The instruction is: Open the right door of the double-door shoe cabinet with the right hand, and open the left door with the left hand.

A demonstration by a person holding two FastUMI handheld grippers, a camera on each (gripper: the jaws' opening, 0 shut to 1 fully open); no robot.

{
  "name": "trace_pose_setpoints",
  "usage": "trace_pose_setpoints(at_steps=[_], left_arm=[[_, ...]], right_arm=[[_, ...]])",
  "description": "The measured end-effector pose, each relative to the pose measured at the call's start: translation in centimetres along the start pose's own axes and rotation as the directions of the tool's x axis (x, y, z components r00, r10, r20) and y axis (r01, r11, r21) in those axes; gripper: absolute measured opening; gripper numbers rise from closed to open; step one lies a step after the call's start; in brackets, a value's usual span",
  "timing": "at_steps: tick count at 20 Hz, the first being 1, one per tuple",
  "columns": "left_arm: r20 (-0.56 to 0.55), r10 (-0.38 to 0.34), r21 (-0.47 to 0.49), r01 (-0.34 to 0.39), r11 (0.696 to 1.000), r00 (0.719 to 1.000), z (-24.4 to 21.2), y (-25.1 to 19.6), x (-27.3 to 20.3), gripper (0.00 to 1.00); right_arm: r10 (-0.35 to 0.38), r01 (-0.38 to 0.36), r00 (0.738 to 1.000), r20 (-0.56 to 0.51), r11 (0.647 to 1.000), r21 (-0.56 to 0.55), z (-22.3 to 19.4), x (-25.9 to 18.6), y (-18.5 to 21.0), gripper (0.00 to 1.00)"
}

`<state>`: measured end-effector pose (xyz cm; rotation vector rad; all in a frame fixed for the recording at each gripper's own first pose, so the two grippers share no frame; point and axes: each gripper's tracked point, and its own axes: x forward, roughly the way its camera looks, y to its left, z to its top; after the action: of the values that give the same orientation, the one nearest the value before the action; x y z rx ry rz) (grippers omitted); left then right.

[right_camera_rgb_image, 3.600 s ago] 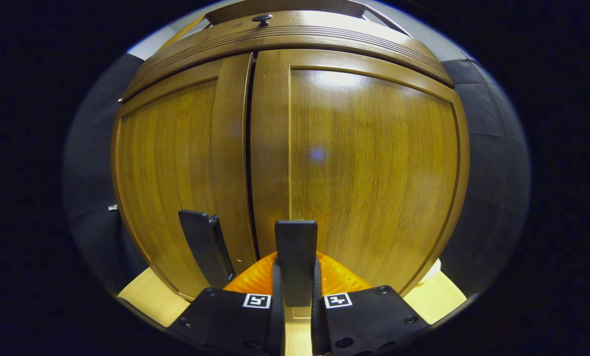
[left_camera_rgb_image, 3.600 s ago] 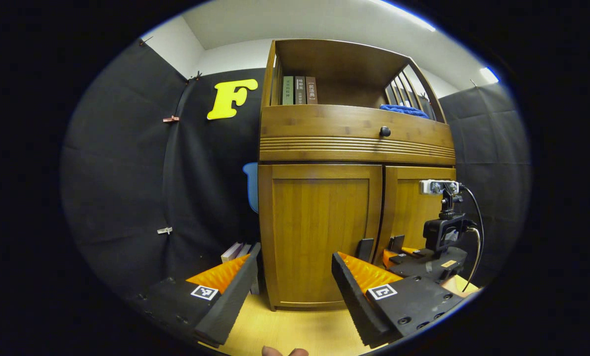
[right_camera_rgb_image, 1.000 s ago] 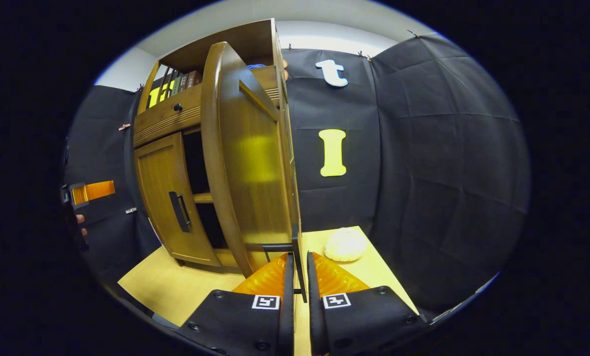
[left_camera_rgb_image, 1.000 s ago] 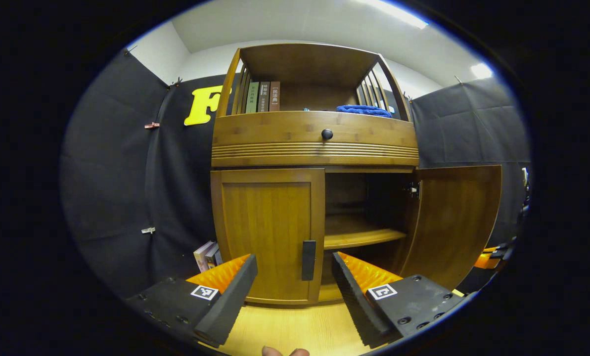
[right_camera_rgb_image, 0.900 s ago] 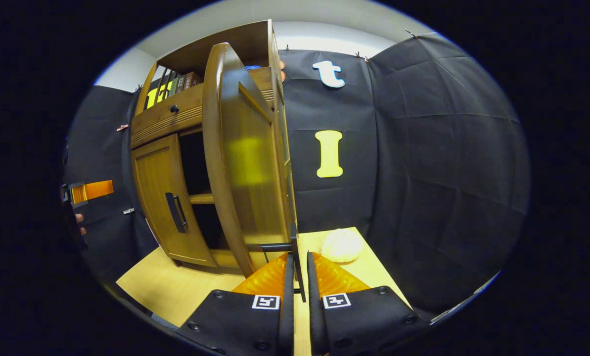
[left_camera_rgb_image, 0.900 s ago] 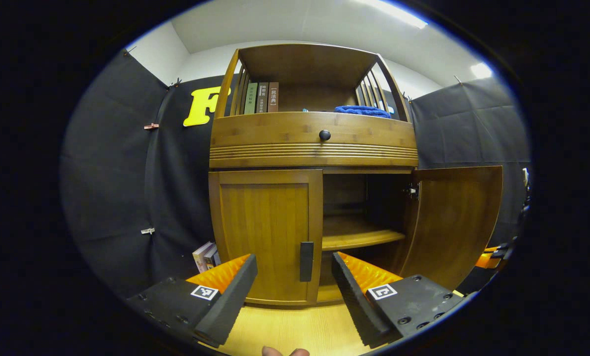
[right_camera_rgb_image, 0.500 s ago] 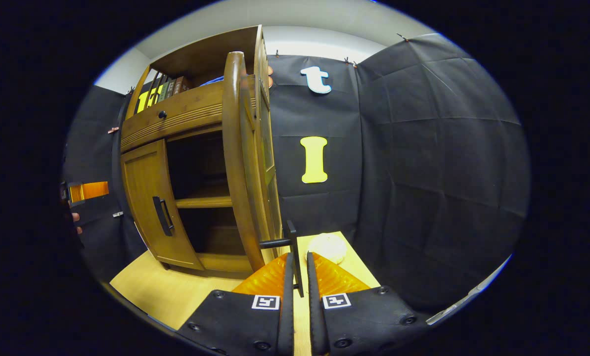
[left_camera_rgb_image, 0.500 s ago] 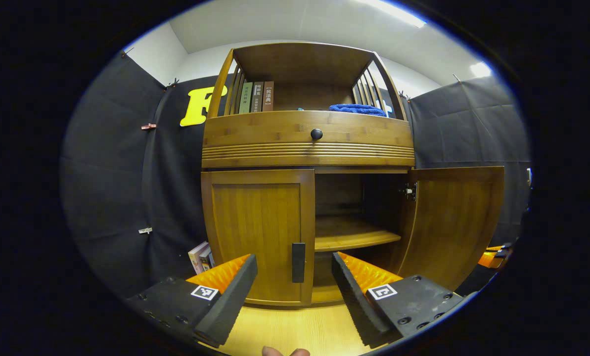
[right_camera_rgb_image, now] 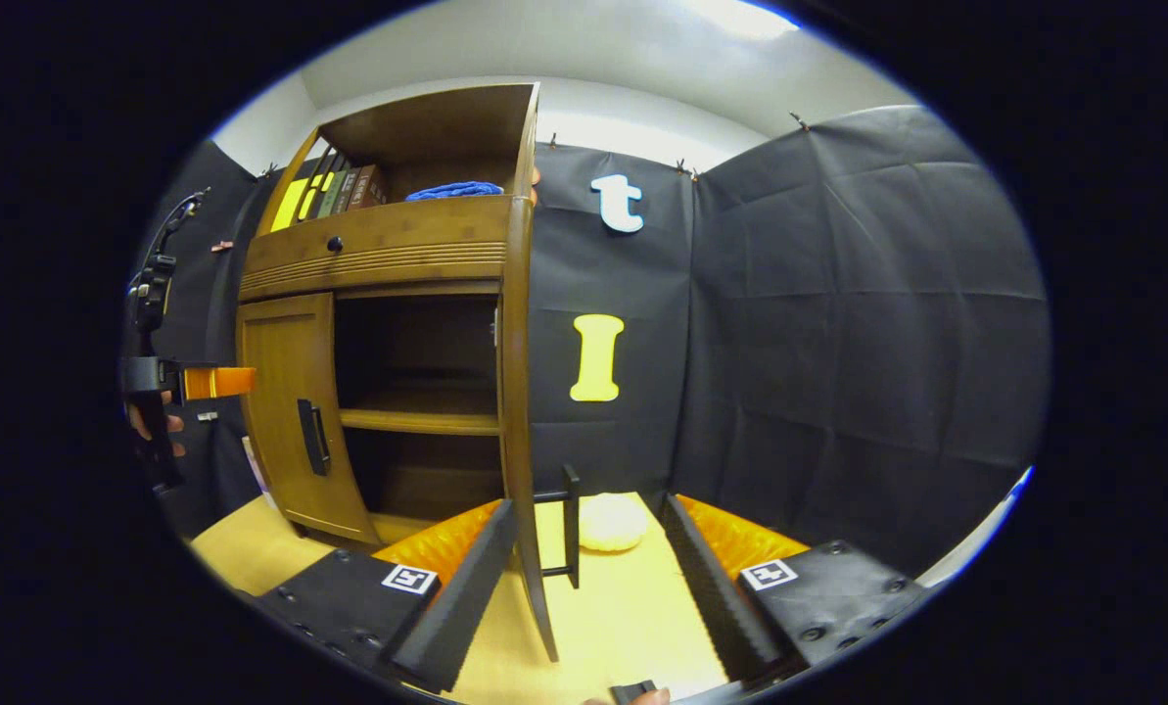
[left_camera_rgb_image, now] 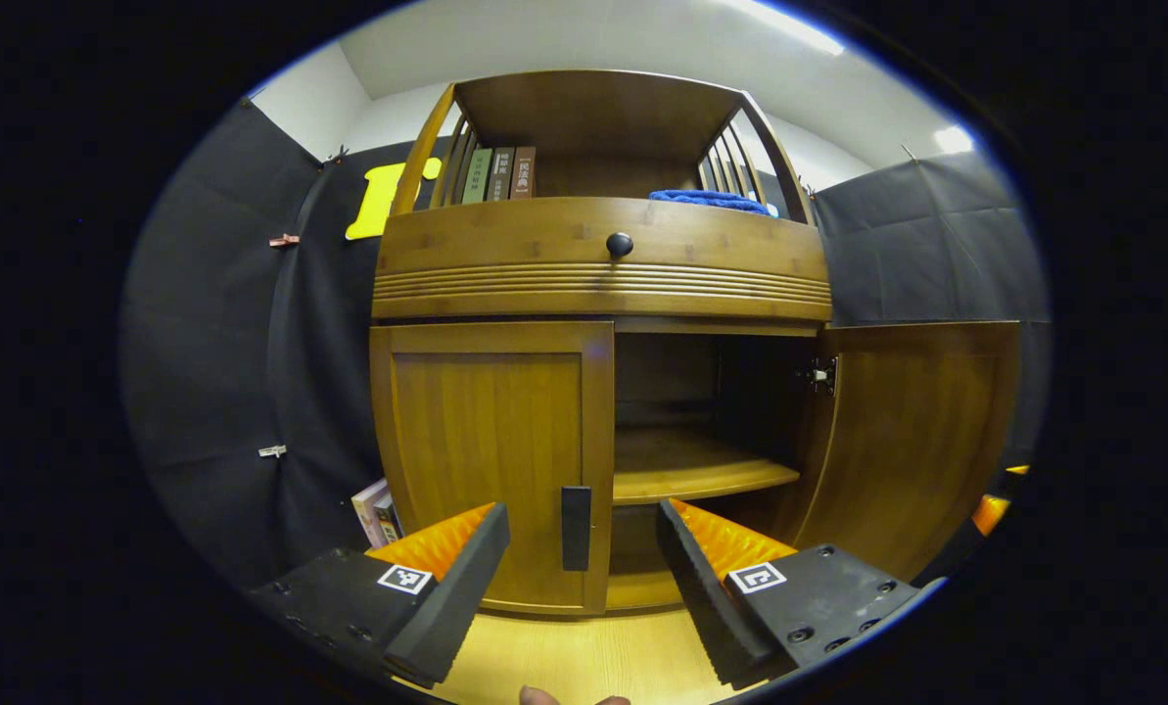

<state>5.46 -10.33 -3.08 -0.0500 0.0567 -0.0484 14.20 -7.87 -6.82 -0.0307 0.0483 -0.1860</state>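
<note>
One door is done: the right gripper (right_camera_rgb_image: 584, 578) has just spread its fingers off the right door (left_camera_rgb_image: 911, 441), now swung wide, while the left gripper (left_camera_rgb_image: 584, 578), fingers also spread, closes on the handle (left_camera_rgb_image: 575, 528) of the still-shut left door (left_camera_rgb_image: 490, 460)

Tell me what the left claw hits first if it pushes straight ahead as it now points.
Most likely the closed left door's handle, which sits between the open left claw fingers, with the left door just behind it. Depth is hard to judge.
</note>
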Motion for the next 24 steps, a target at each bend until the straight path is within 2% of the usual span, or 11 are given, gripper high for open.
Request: trace_pose_setpoints(at_steps=[1,4,6,7,10,12,13,15,16,21,24], left_arm=[[0.003,0.004,0.006,-0.004,1.0,1.0,-0.2,0.0,0.9,0.94],[0.022,0.009,0.037,-0.01,0.999,1.0,-1.6,-0.1,4.2,0.92],[0.015,0.002,0.05,-0.003,0.999,1.0,-3.3,-0.1,6.4,0.89],[-0.001,0.003,0.051,-0.003,0.999,1.0,-4.4,0.1,7.3,0.87],[-0.052,0.012,0.037,-0.01,0.999,0.999,-7.1,0.4,10.3,0.77],[-0.072,0.029,0.02,-0.028,0.999,0.997,-8.0,0.8,11.6,0.69],[-0.079,0.038,0.017,-0.037,0.999,0.996,-8.4,1.0,12.0,0.65],[-0.1,0.061,0.026,-0.059,0.998,0.993,-8.9,1.8,12.9,0.58],[-0.105,0.06,0.024,-0.058,0.998,0.993,-9.2,2.0,13.7,0.58],[-0.098,0.055,0.021,-0.053,0.998,0.994,-9.5,1.8,14.8,0.38],[-0.1,0.05,0.018,-0.049,0.999,0.994,-9.5,1.8,14.8,0.38]], right_arm=[[-0.006,0.006,1.0,0.007,1.0,0.017,0.5,-0.2,0.0,0.95],[-0.034,0.035,0.999,-0.013,0.996,0.077,0.8,-0.6,-0.6,0.96],[-0.045,0.045,0.999,0.001,0.995,0.084,1.5,-0.8,-1.0,1.0],[-0.046,0.046,0.999,0.007,0.996,0.075,1.5,-0.9,-1.2,0.92],[-0.04,0.04,0.999,0.007,0.996,0.075,1.7,-1.2,-1.3,0.98],[-0.035,0.034,0.999,0.009,0.997,0.07,1.7,-1.3,-1.3,0.98],[-0.032,0.032,0.999,0.012,0.997,0.063,1.8,-1.4,-1.3,0.95],[-0.026,0.025,1.0,0.012,0.998,0.062,1.8,-1.4,-1.3,0.97],[-0.024,0.023,1.0,0.011,0.998,0.064,2.0,-1.5,-1.2,0.97],[-0.015,0.015,1.0,0.009,0.998,0.057,2.0,-1.5,-1.0,0.97],[0.0,0.0,1.0,0.008,0.999,0.053,2.1,-1.6,-0.3,0.98]])
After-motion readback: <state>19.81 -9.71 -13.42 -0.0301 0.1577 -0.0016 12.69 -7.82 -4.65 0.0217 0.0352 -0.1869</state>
